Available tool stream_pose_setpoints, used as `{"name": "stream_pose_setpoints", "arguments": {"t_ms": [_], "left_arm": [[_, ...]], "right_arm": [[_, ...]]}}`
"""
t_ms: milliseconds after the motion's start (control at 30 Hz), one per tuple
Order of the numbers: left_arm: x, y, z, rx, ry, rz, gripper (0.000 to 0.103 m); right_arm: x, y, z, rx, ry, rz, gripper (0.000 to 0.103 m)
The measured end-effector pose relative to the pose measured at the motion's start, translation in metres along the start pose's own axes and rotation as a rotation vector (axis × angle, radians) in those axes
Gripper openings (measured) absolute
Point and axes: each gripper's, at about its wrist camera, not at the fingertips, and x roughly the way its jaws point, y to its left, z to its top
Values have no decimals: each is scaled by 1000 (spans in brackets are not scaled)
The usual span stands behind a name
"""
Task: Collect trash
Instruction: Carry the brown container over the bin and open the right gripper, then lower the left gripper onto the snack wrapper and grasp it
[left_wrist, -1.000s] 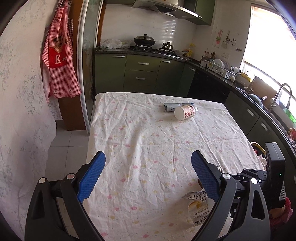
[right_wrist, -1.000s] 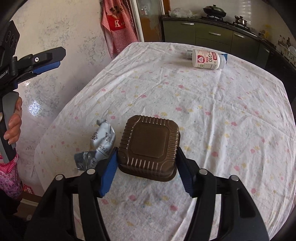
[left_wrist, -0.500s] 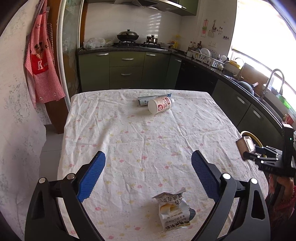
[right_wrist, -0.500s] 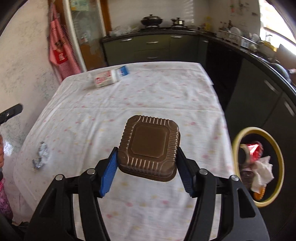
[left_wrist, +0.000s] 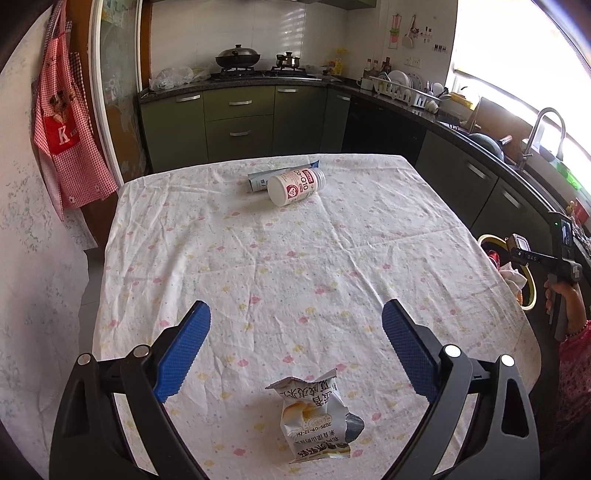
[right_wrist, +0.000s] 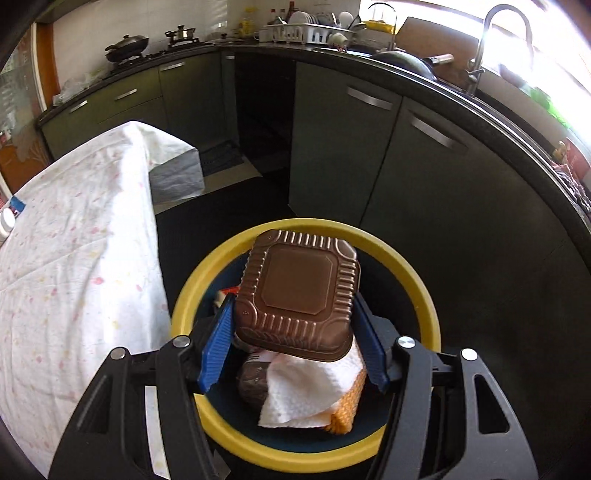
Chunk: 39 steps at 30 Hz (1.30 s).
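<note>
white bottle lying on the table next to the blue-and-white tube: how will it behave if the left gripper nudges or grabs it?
The white bottle lies on its side and is round, so a nudge would probably roll it, though the tube close behind it may stop it. The rumpled tablecloth may slow it too. It looks like rigid plastic, so the open left gripper could likely squeeze it without crushing it.

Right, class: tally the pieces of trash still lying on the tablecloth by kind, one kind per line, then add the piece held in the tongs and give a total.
Torn white snack wrapper: 1
White plastic bottle lying on its side: 1
Flat blue-and-white carton behind the bottle: 1
Brown ribbed plastic container held in the right tongs: 1
Total: 4
</note>
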Motion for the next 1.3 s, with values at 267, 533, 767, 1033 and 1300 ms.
{"name": "stream_pose_setpoints", "arguments": {"t_ms": [267, 533, 767, 1033, 1300], "left_arm": [[6, -3, -4, 12, 26, 1, 93], [5, -10, -10, 14, 48, 18, 94], [5, -9, -21, -39, 104, 63, 96], [28, -3, -47, -138, 218, 112, 96], [46, -5, -54, -143, 268, 153, 96]], "right_arm": [[3, -27, -4, 62, -14, -56, 67], [-54, -7, -34, 36, -102, 49, 72], [-91, 34, -63, -54, -122, 164, 72], [-114, 66, -68, -85, -152, 275, 75], [-120, 86, -73, -106, -148, 341, 75]]}}
